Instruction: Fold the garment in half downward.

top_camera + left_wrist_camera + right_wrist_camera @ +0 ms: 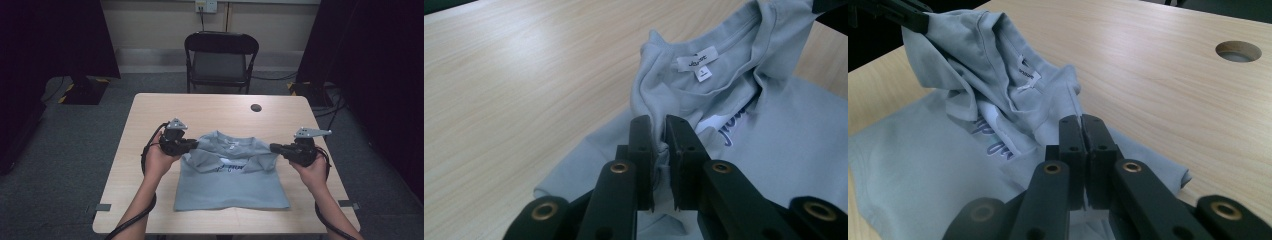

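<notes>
Both claws are clamped on the grey shirt at mid-frame — left gripper, right gripper — so lift both shoulders evenly, keeping the fold straight.

The print on the neck label of the grey T-shirt is too small to read. Folded cloth covers most of the chest lettering. The high view's bottom edge cuts off both forearms.

A light wooden table with a round cable hole stands on grey carpet. At twelve o'clock, a black folding chair faces a beige wall with a socket. Black curtains flank both sides.
</notes>
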Demonstrator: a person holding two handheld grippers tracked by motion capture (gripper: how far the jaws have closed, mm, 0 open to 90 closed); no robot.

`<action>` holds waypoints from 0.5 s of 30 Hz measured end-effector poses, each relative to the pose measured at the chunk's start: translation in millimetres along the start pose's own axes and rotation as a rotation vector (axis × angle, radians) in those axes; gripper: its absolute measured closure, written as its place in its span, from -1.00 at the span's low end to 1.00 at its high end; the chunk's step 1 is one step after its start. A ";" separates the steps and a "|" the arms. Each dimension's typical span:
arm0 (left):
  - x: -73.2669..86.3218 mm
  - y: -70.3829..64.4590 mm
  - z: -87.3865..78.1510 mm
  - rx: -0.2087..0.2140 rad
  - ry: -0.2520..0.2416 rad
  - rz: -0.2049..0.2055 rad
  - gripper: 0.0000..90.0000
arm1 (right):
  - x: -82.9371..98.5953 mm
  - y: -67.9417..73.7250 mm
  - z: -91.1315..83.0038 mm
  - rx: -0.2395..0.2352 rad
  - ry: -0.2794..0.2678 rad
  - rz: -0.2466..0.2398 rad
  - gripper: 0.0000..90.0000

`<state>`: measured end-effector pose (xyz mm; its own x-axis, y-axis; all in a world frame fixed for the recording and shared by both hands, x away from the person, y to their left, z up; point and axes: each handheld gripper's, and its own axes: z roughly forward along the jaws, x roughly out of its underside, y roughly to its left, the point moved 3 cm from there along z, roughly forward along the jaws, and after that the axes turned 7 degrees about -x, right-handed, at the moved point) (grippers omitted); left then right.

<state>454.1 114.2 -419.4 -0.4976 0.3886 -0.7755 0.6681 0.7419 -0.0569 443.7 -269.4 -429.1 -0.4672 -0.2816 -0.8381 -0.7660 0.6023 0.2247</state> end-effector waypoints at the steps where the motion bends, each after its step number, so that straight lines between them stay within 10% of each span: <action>1: 1.1 -1.0 -0.9 0.004 0.001 -0.010 0.83 | 1.0 0.7 -0.7 -0.003 0.001 -0.002 0.97; 15: 17.1 -12.2 -8.4 0.010 0.027 0.022 0.82 | 17.9 6.5 -9.8 -0.030 0.005 -0.005 0.97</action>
<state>432.8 116.3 -426.7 -0.4976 0.4194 -0.7593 0.6846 0.7274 -0.0469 426.0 -277.8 -437.8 -0.4651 -0.2881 -0.8370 -0.7812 0.5784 0.2350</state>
